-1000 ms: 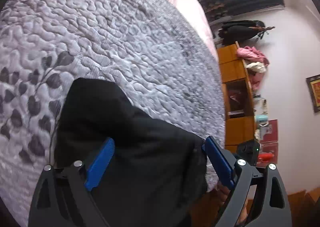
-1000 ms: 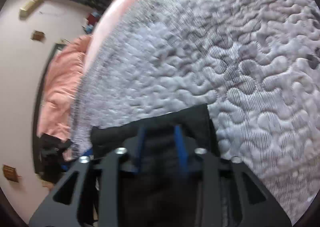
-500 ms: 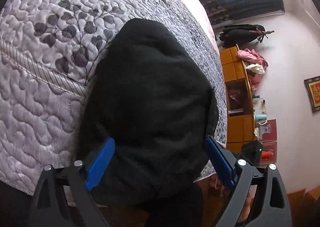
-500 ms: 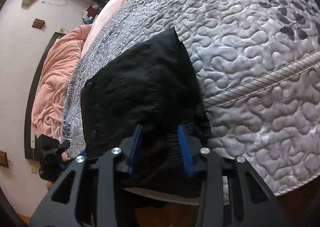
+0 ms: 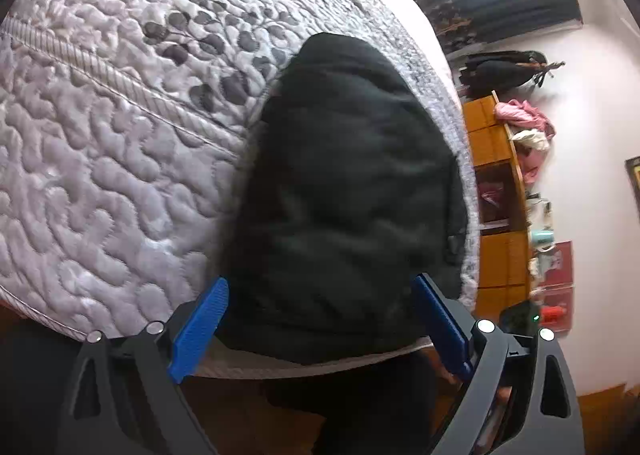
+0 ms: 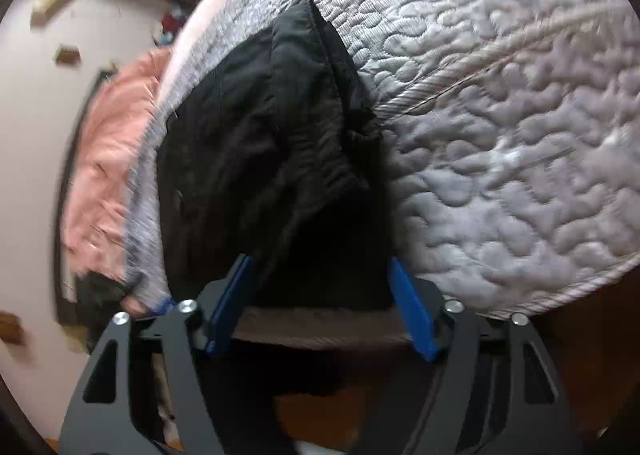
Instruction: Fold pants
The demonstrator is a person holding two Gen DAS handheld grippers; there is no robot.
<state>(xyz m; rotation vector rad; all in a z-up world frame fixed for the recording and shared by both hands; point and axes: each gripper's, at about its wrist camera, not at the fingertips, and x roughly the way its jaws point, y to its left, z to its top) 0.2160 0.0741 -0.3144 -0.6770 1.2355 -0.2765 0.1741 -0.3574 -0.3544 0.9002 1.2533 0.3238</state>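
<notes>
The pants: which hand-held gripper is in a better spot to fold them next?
Probably either. Left hand-held gripper and right hand-held gripper both stand open at the pants' near edge; the right's jaws just opened.

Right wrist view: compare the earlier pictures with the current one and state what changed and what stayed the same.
The right tongs, earlier pinched on the black pants, have just been opening and now stand wide, the fabric loose between them. Both views have drawn back toward the edge of the quilted bedspread. The left tongs stayed wide open.

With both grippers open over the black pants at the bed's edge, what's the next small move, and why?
Probably back both grippers off. The pants lie folded on the quilt; the right gripper, jaws just opened, and left gripper press nothing. The near edge overhangs the bed slightly.
</notes>
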